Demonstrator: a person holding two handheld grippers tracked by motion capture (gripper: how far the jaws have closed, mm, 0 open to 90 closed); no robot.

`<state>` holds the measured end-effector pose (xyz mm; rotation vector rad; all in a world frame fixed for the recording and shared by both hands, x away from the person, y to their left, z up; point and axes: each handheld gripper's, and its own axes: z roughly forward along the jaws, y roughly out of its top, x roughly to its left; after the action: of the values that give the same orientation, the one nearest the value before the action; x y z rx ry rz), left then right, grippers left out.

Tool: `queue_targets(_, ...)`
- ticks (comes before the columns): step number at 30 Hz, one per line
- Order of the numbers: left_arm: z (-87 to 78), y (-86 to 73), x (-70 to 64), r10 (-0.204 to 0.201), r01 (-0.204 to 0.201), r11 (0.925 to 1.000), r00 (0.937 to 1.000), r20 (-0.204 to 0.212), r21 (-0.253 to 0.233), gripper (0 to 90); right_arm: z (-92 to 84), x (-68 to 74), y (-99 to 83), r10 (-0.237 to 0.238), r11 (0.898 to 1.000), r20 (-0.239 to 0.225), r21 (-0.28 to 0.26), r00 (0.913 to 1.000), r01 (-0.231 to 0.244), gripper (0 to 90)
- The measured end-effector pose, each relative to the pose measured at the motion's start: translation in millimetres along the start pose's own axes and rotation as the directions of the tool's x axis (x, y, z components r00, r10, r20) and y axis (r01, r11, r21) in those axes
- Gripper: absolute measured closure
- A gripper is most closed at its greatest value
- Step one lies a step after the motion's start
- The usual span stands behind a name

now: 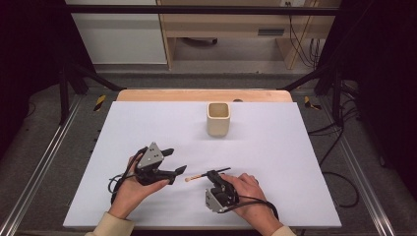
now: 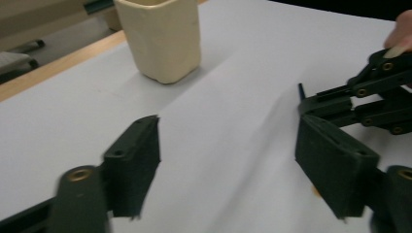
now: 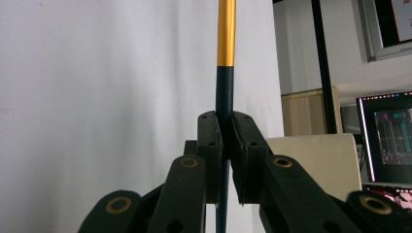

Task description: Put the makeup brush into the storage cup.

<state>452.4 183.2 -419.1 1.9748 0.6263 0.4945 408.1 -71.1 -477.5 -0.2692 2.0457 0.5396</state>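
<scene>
My right gripper (image 3: 224, 145) is clamped tight on a thin stick (image 3: 226, 43), dark where I hold it and gold farther out, hovering low over the white table (image 1: 275, 147). My left gripper (image 1: 173, 161) stands wide open with nothing between its jaws, near the stick's pale tip.
</scene>
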Motion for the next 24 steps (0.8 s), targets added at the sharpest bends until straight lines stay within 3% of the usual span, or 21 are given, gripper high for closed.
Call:
queue_targets(1, 0.0, 0.0, 0.0, 0.0, 0.0, 1.0, 1.0, 0.0, 0.0, 16.7, -0.2, 0.2, -1.0, 0.015, 1.0, 0.0, -0.001, 0.9999, -0.015, 83.4)
queue_targets(2, -0.5, -3.0, 3.6, -0.013, 0.012, 0.9996, 0.9996, -0.025, -0.025, 14.0, -0.6, -0.9, -1.7, 0.008, 1.0, -0.001, 0.001, 1.0, -0.008, 83.4)
queue_targets(6, -1.7, -6.7, 8.2, -0.021, 0.019, 0.9989, 0.9986, -0.049, -0.044, 7.1, -2.2, -2.7, -4.9, 0.02, 1.0, 0.008, 0.01, 0.9998, -0.02, 83.4)
queue_targets(10, -4.2, -15.3, 17.4, -0.044, 0.041, 0.9982, 0.9954, -0.085, -0.044, 5.5, -3.4, -6.3, -10.4, 0.03, 0.999, 0.018, 0.012, 0.9994, -0.031, 83.4)
queue_targets(24, -7.4, -30.6, 29.3, -0.064, 0.056, 0.9956, 0.9921, -0.108, -0.075, 4.0, -9.1, -15.0, -23.1, 0.086, 0.996, 0.034, 0.03, 0.9957, -0.087, 83.4)
